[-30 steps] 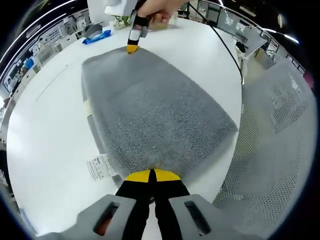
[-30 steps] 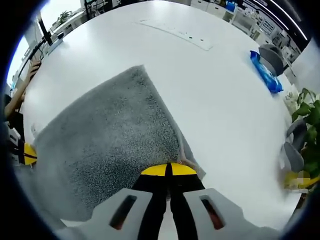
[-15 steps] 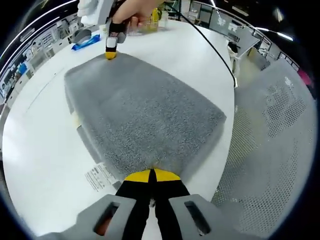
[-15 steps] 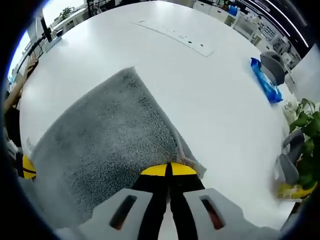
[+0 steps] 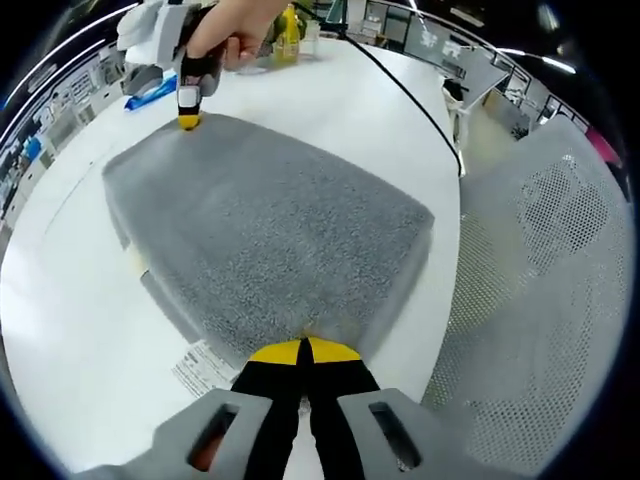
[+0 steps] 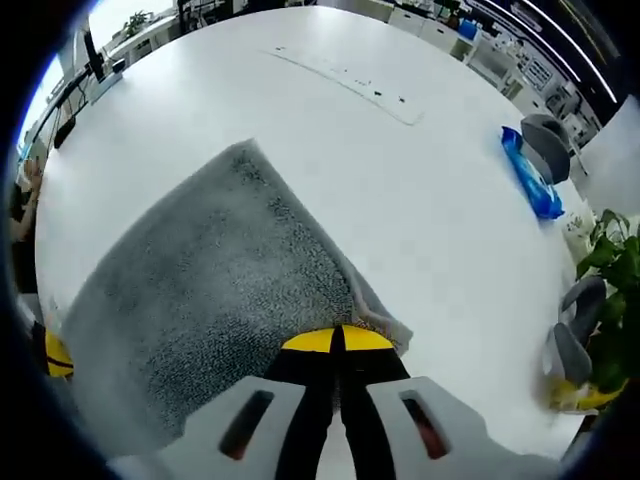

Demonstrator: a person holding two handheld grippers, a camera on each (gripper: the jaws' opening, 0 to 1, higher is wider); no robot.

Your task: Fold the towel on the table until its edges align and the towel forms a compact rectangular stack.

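Observation:
A grey towel [image 5: 265,240] lies on the white table [image 5: 60,310], its upper layer held up by two corners. My left gripper [image 5: 304,349] is shut on the near corner, yellow tips pressed together over the cloth. The right gripper [image 5: 187,121], held by a hand, pinches the far corner in the left gripper view. In the right gripper view my right gripper [image 6: 337,339] is shut on its corner of the towel [image 6: 210,290], and the left gripper's yellow tip [image 6: 57,355] shows at the left edge. A white care label [image 5: 205,365] sticks out beneath the towel.
A blue packet [image 6: 530,172] lies on the table beyond the towel. A black cable [image 5: 410,85] runs along the table's right edge. A perforated grey chair [image 5: 530,320] stands beside that edge. A plant [image 6: 610,240] and bottles sit at the far end.
Both grippers have carried the towel's top layer over; the far corner and right gripper have shifted left in the left gripper view. Both stay shut on their corners.

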